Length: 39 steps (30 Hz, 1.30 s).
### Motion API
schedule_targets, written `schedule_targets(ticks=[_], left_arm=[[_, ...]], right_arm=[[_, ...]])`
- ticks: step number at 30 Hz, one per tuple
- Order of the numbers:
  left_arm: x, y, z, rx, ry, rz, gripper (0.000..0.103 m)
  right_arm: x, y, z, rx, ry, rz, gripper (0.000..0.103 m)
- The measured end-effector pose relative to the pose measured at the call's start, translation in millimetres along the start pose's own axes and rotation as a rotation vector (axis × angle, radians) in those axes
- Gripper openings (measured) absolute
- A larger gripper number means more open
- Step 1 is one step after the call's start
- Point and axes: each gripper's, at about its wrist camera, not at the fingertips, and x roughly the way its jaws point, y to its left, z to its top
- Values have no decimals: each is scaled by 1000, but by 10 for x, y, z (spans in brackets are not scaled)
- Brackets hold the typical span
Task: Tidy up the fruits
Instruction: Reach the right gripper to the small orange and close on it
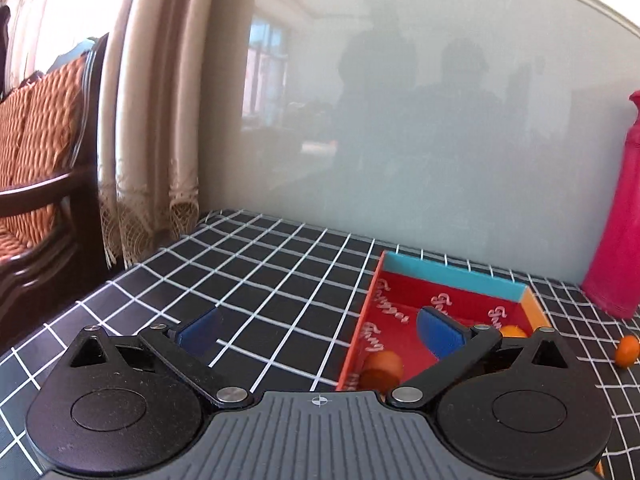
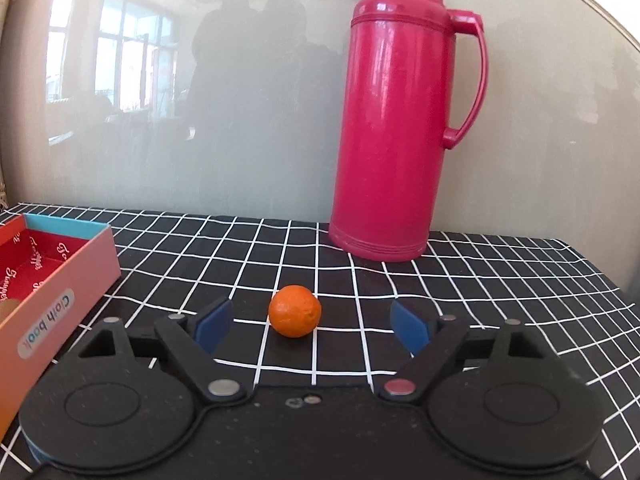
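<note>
A black worktop [image 1: 248, 280] with a white grid meets a pale glossy wall; in the left wrist view, the left hand-held gripper [image 1: 320, 330] gapes empty at the near end of the red box [image 1: 452, 276], which holds two oranges. In the right wrist view, the right hand-held gripper [image 2: 312, 324] stands released, and the loose orange [image 2: 295, 311] sits dead ahead between its fingertips, untouched, so this hand is nearer.
</note>
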Motion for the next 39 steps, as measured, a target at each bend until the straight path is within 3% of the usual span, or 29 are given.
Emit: schedule_targets(ticks=[8, 22, 28, 31, 39], left_arm=[[113, 12, -7, 65, 10, 31, 103], [371, 233, 63, 30, 58, 107, 103], [423, 274, 68, 27, 73, 99, 103], [439, 298, 63, 21, 86, 96, 103], [418, 341, 66, 14, 91, 92, 103]], right_arm=[[207, 110, 27, -33, 32, -24, 85], [508, 138, 97, -1, 92, -47, 83], [616, 143, 102, 16, 130, -39, 70], [718, 132, 98, 32, 179, -25, 38], [649, 156, 130, 59, 175, 1, 37]])
